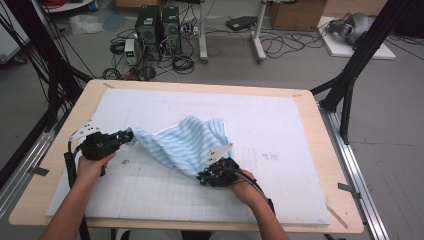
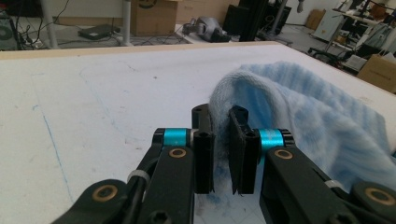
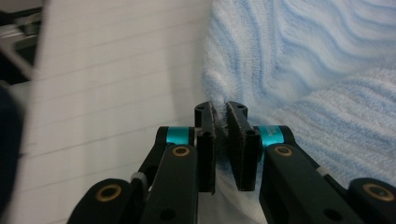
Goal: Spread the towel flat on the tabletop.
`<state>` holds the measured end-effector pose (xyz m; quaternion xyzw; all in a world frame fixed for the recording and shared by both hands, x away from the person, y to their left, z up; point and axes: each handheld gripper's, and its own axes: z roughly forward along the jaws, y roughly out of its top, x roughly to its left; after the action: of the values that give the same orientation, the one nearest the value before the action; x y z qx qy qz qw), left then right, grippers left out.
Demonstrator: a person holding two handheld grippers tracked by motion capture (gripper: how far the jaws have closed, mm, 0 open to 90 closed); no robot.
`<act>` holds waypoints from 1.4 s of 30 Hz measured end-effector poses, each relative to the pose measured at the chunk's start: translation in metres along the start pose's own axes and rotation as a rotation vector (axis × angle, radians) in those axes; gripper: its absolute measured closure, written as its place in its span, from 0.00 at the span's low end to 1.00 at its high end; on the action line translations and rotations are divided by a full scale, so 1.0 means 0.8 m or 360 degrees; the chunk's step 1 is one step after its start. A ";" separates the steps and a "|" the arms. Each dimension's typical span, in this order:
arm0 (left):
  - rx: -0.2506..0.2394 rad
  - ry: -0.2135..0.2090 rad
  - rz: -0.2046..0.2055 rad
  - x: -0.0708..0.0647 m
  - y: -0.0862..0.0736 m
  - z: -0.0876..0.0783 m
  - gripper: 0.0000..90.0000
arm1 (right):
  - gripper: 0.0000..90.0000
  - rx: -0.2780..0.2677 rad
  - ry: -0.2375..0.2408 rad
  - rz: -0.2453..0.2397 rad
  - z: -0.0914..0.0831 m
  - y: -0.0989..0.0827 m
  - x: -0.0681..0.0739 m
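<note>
A blue-and-white striped towel [image 1: 187,142] lies bunched in the middle of the white mat [image 1: 280,130]. My left gripper [image 1: 126,136] holds the towel's left corner, its jaws shut on the cloth [image 2: 222,135]. My right gripper [image 1: 202,176] grips the towel's near edge at the lower right. In the right gripper view the towel [image 3: 303,70] spreads up and to the right, and a fold of it is pinched between the pads [image 3: 219,126]. Between the two grippers the cloth is lifted into ridges.
The mat covers a wooden table [image 1: 320,150] with a bare rim all round. Black frame legs [image 1: 350,75] stand at both back corners. Computer towers [image 1: 157,25] and cables lie on the floor beyond the far edge.
</note>
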<state>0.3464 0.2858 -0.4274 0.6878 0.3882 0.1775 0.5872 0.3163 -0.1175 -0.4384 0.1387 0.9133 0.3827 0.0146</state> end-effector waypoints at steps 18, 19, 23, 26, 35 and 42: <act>0.0039 0.0023 0.0042 -0.007 -0.004 0.017 0.82 | 0.94 -0.0361 -0.0721 0.0479 -0.048 0.032 -0.139; 0.0052 0.0044 0.0059 -0.009 -0.004 0.020 0.79 | 0.94 -0.0334 -0.0804 0.0500 -0.046 0.035 -0.144; 0.0082 0.0076 0.0073 -0.010 -0.005 0.022 0.65 | 0.94 -0.0266 -0.1152 0.0672 -0.047 0.036 -0.167; 0.0083 0.0074 0.0066 -0.010 -0.005 0.022 0.61 | 0.85 -0.0214 -0.1200 0.0826 -0.048 0.024 -0.180; 0.0075 0.0076 0.0055 -0.009 -0.004 0.020 0.59 | 0.51 -0.0475 -0.1004 0.0698 -0.062 0.023 -0.146; 0.0074 0.0079 0.0042 -0.007 -0.004 0.018 0.60 | 0.46 -0.0332 -0.0840 0.0415 -0.046 0.020 -0.111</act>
<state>0.3517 0.2720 -0.4329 0.7017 0.3975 0.1932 0.5588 0.4003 -0.1561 -0.4081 0.3469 0.8082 0.4238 0.2162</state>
